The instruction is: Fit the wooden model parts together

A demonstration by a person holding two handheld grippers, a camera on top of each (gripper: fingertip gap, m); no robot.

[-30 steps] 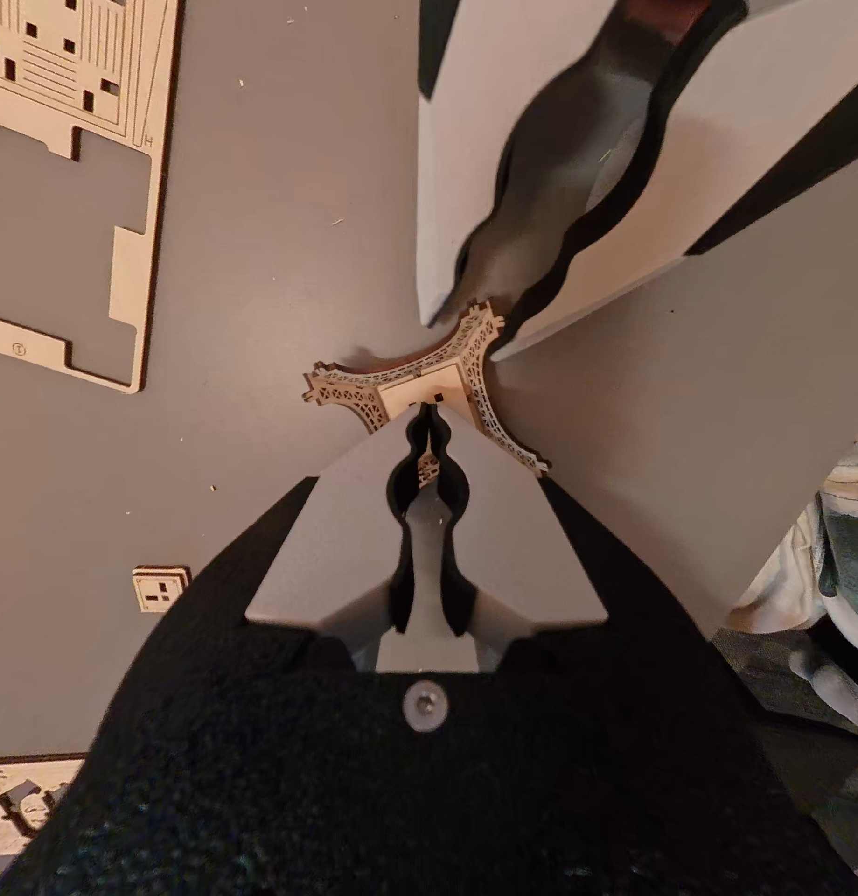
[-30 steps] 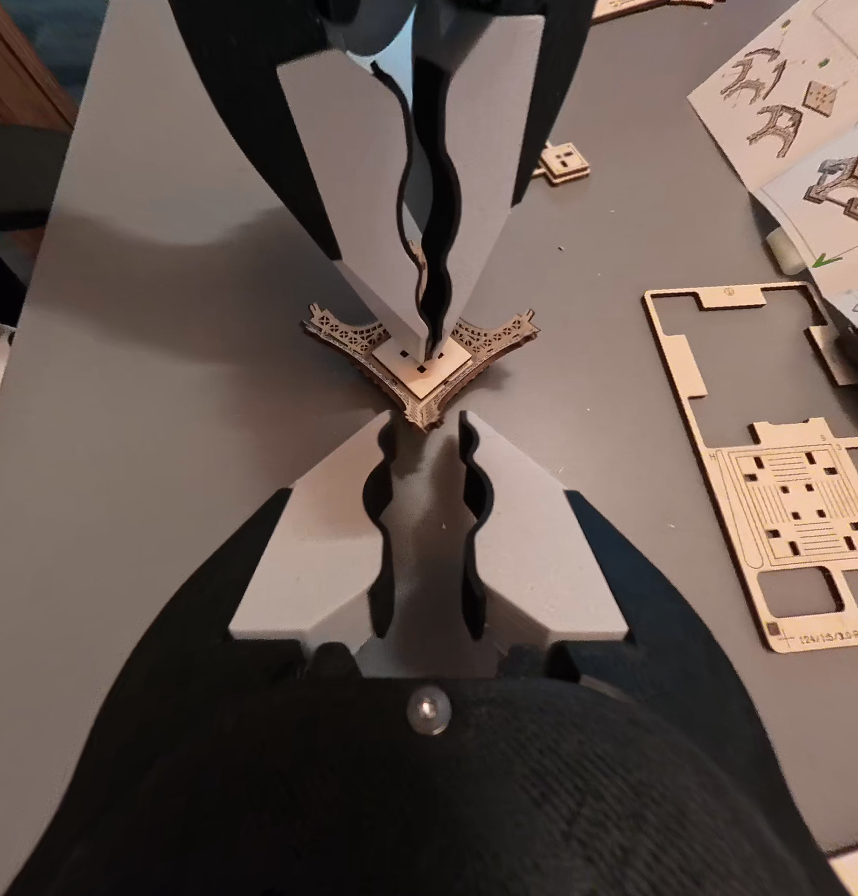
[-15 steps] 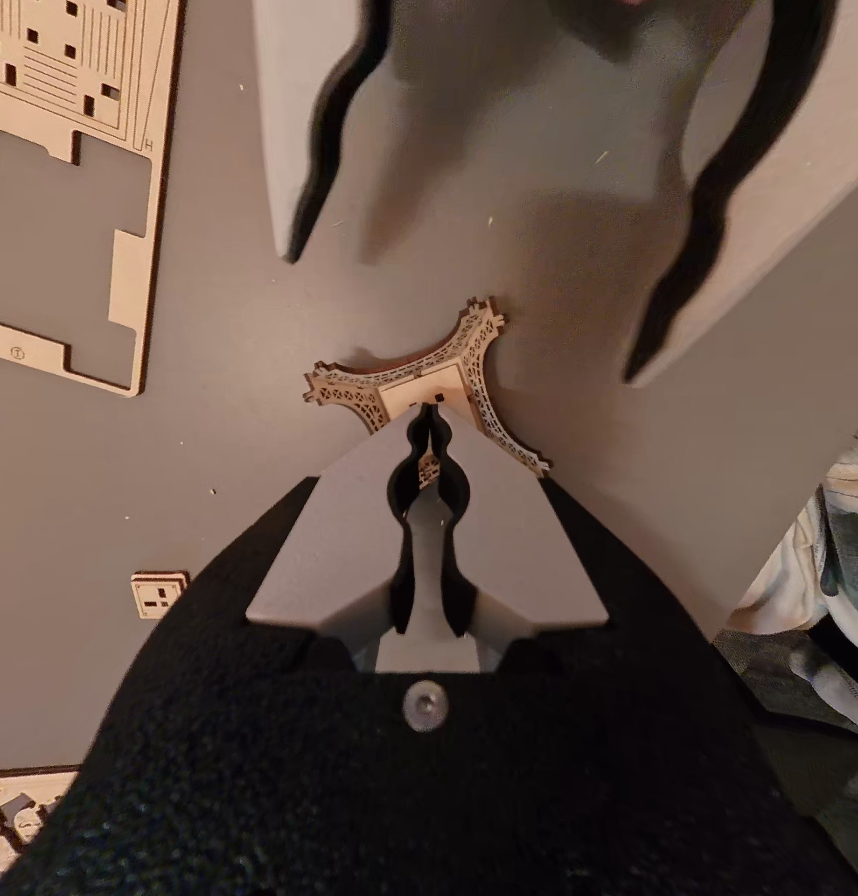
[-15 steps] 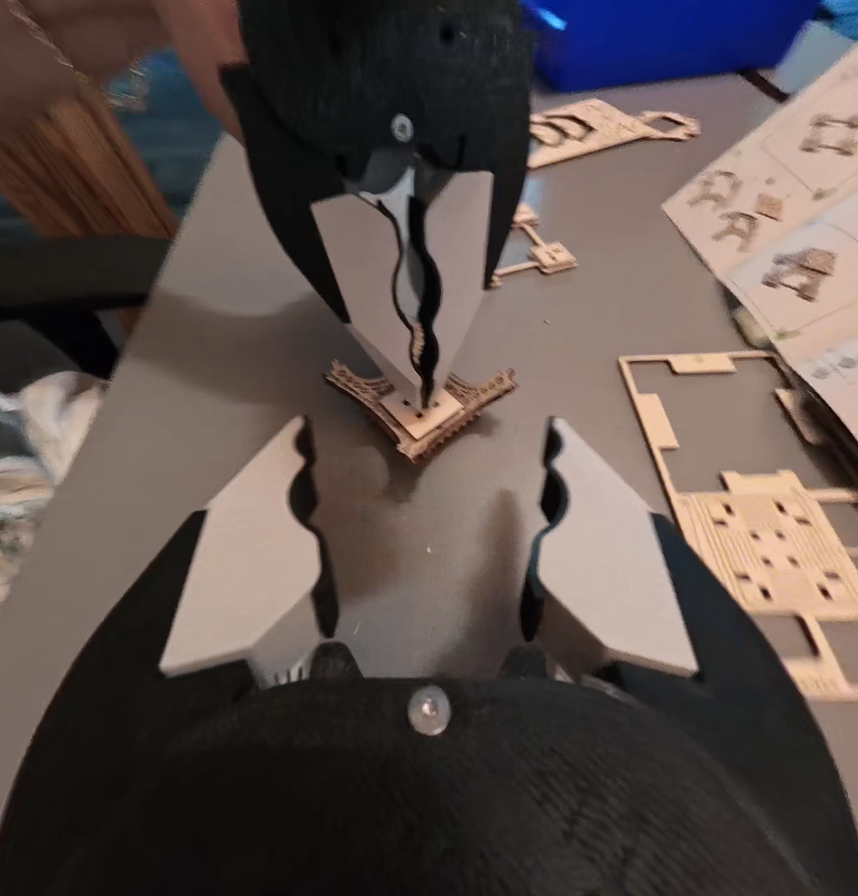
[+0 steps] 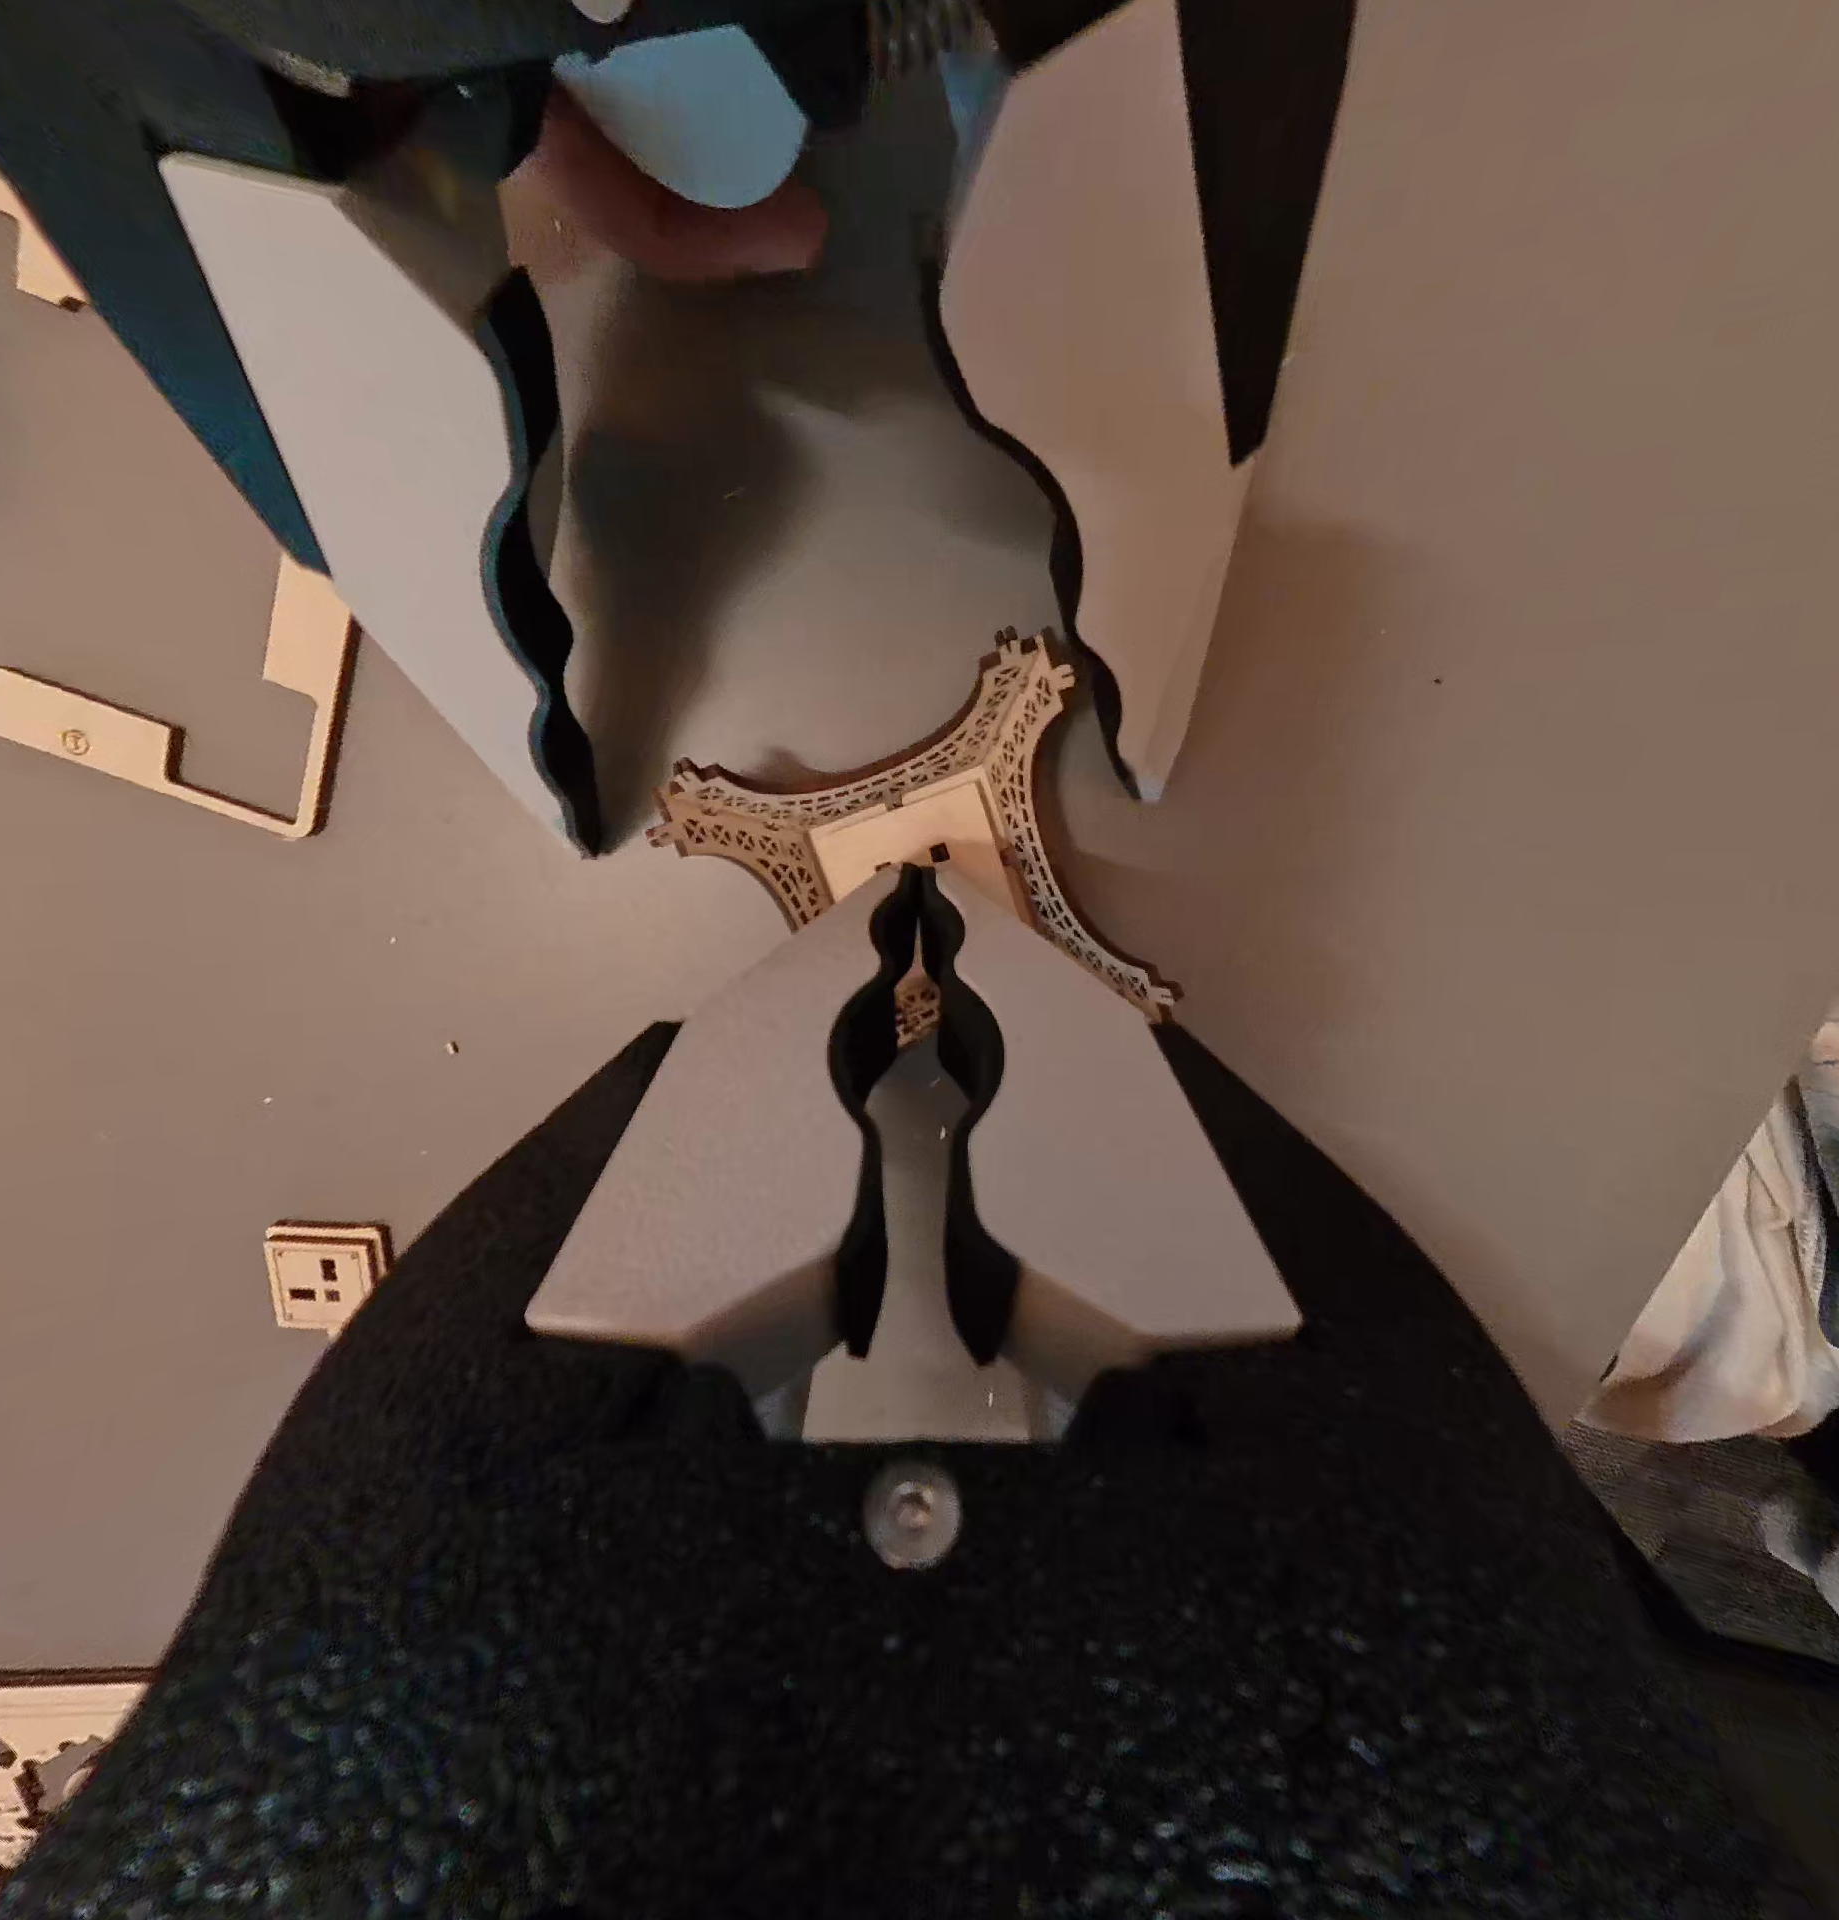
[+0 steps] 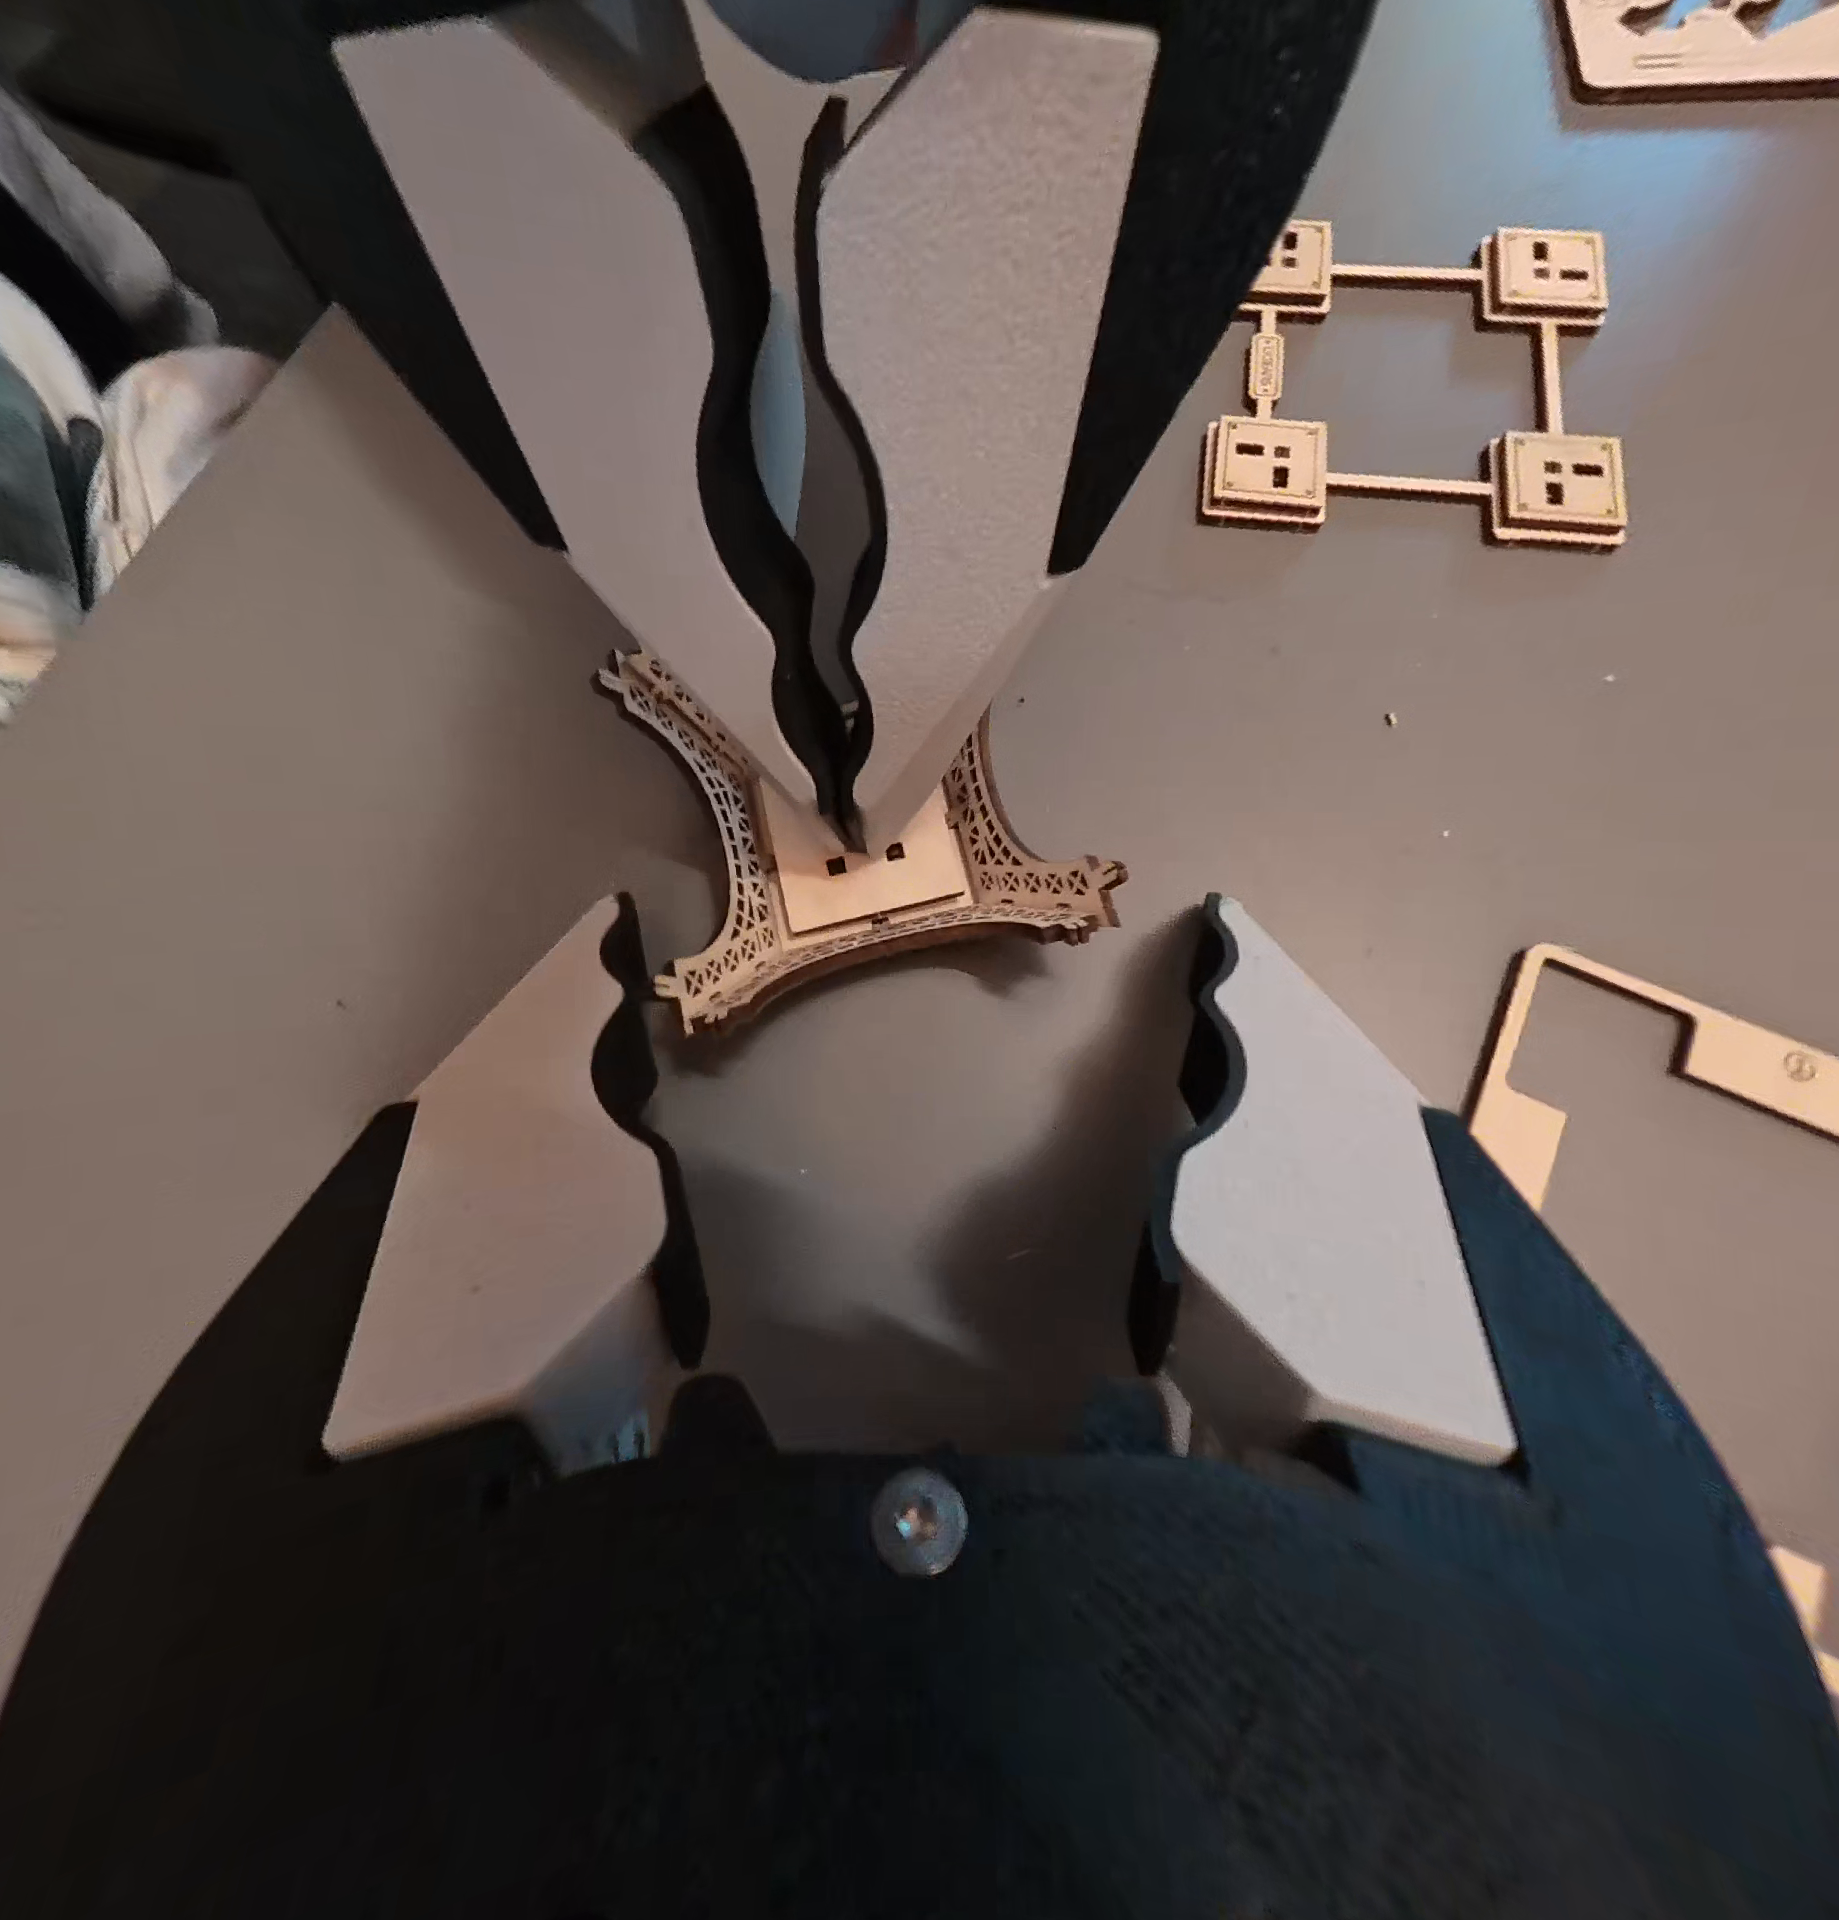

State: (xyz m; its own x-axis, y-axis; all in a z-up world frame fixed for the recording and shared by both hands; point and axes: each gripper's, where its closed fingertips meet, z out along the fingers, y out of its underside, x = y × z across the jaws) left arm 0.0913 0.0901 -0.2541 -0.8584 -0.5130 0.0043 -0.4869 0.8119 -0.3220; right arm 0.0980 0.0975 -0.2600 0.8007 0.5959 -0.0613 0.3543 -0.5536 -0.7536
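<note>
My left gripper [image 5: 913, 883] was pinched shut, tips down on the square top plate of the wooden tower base [image 6: 861, 885], which sat on the table [image 6: 271, 831]. My right gripper [image 6: 915, 961] hung wide open and empty just beside it. I judged a careless close could snap the lattice legs or skid the base.

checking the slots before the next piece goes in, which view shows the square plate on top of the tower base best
The right wrist view: the square plate shows nearly whole, two dark slots visible, with the shut left gripper pressing its far edge. In the left wrist view that gripper's own fingers hide most of the plate.
</note>
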